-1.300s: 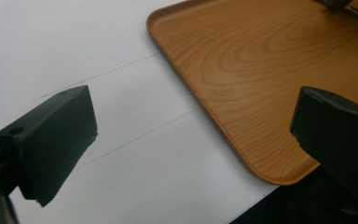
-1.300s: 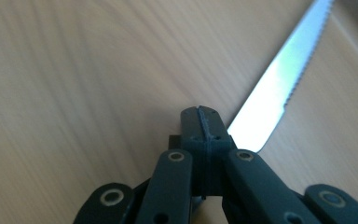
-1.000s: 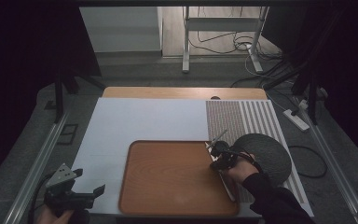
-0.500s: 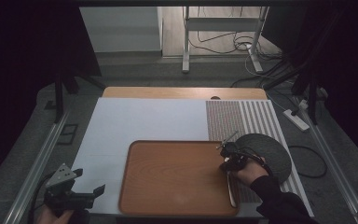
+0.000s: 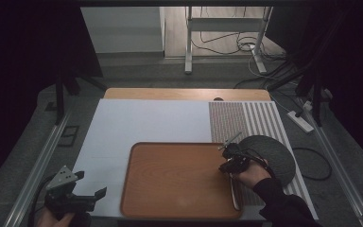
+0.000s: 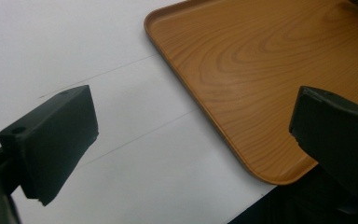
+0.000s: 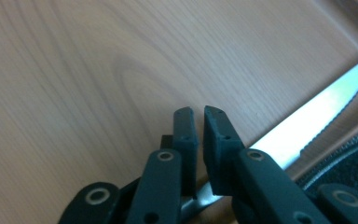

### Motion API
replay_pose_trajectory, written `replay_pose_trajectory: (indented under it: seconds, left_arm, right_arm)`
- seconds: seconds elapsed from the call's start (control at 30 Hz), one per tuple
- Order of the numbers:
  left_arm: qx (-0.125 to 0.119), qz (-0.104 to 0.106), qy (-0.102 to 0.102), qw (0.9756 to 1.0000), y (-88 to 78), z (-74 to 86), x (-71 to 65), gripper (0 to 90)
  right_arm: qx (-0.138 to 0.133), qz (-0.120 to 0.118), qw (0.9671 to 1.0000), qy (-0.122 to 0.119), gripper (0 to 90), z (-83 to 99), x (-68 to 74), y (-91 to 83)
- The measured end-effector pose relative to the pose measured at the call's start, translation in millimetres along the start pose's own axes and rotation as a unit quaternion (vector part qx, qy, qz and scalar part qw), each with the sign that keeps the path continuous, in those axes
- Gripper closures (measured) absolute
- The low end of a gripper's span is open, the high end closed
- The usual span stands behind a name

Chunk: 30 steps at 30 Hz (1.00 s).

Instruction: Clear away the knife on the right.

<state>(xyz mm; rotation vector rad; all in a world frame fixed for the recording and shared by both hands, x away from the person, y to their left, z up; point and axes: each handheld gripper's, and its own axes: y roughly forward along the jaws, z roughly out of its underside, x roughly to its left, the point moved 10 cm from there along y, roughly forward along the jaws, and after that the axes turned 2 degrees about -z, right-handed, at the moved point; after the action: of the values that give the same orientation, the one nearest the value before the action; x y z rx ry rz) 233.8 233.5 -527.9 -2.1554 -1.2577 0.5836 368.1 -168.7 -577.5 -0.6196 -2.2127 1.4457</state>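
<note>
A light wooden table point(image 5: 184, 93) carries a white sheet point(image 5: 146, 125) at centre frame, a rounded brown wooden tray point(image 5: 179, 182) below it, and a striped grey mat point(image 5: 250, 119) right, under a dark round mat point(image 5: 272, 153).

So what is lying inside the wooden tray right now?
A serrated knife lies in the wooden tray, along its right rim. The right gripper covers the knife's handle end. The rest of the tray floor is bare.
</note>
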Motion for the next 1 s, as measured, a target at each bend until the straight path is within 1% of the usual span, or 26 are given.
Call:
replay_pose_trajectory:
  seconds: [0.2,0.33,0.43,0.53,0.57,0.63,0.7,0.77,0.8,0.83,0.9,1.0]
  left_arm:
    - [-0.002,0.004,-0.003,1.0000,-0.3,-0.2,0.3,1.2]
    - [-0.004,0.006,-0.007,0.9999,-0.6,-0.4,0.7,1.2]
    - [-0.004,0.006,-0.008,0.9999,-0.6,-0.4,0.8,1.2]
    - [-0.006,0.008,-0.009,0.9999,-0.9,-0.5,0.9,1.2]
    - [-0.006,0.009,-0.009,0.9999,-1.1,-0.5,1.0,1.2]
    - [-0.007,0.010,-0.011,0.9999,-1.4,-0.6,1.2,1.2]
    - [-0.009,0.010,-0.012,0.9998,-1.6,-0.7,1.3,1.2]
    - [-0.010,0.011,-0.012,0.9998,-1.8,-0.8,1.3,1.2]
    - [-0.010,0.011,-0.012,0.9998,-1.8,-0.8,1.3,1.2]
    - [-0.010,0.011,-0.012,0.9998,-1.8,-0.8,1.3,1.2]
    - [-0.010,0.011,-0.011,0.9998,-1.8,-0.8,1.1,1.2]
    - [-0.010,0.010,-0.011,0.9998,-1.8,-0.8,1.1,1.2]
  right_arm:
    - [-0.014,-0.008,0.9999,0.006,66.7,-5.0,5.7,-4.9]
    - [-0.018,-0.005,0.9998,0.006,58.6,-6.8,6.2,-6.0]
    - [-0.022,-0.007,0.9997,0.009,51.2,-8.1,7.2,-6.1]
    - [-0.026,-0.013,0.9995,0.010,44.6,-9.4,9.2,-6.5]
    - [-0.029,-0.016,0.9994,0.012,40.7,-10.3,10.1,-6.9]
    - [-0.035,-0.021,0.9990,0.016,36.4,-11.9,11.9,-8.0]
    - [-0.041,-0.016,0.9989,0.018,29.7,-13.3,12.5,-10.1]
    - [-0.045,-0.009,0.9988,0.017,25.6,-13.7,11.9,-12.1]
    - [-0.047,-0.003,0.9987,0.018,21.4,-13.9,11.0,-13.3]
    - [-0.052,0.004,0.9985,0.019,19.4,-14.2,9.5,-14.8]
    - [-0.053,-0.002,0.9984,0.021,19.3,-13.7,10.5,-16.8]
    - [-0.061,0.000,0.9980,0.020,17.8,-13.4,10.5,-20.9]
